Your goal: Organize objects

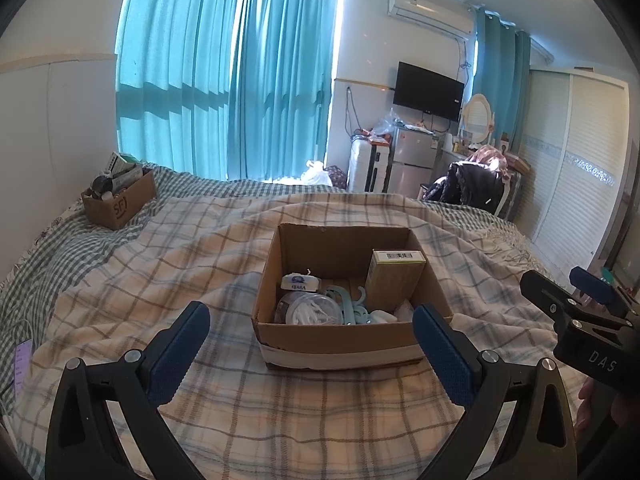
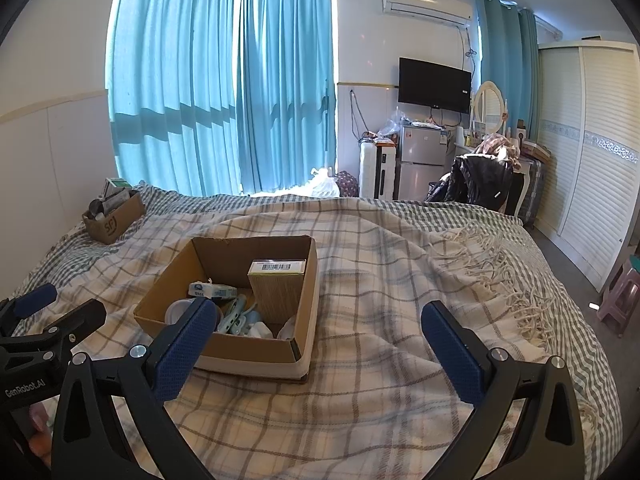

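An open cardboard box [image 1: 340, 340] sits on the plaid blanket [image 1: 168, 280] in the middle of the bed. It holds a wood-patterned carton [image 1: 394, 280], a tissue pack [image 1: 299, 283], a clear round tub [image 1: 308, 308] and pale blue hangers [image 1: 354, 306]. My left gripper [image 1: 310, 336] is open and empty, just in front of the box. The box also shows in the right wrist view [image 2: 248, 354]. My right gripper [image 2: 316, 340] is open and empty, at the box's right front corner. A second cardboard box [image 1: 120, 204] full of items sits far left on the bed.
Blue curtains [image 1: 224, 80] hang behind the bed. A TV [image 1: 428, 90], a small fridge [image 1: 414, 156], a suitcase [image 1: 368, 166] and a chair with a black jacket [image 1: 472, 184] stand at the far wall. A white wardrobe [image 2: 592, 152] is at the right. A phone [image 1: 22, 364] lies at the left edge.
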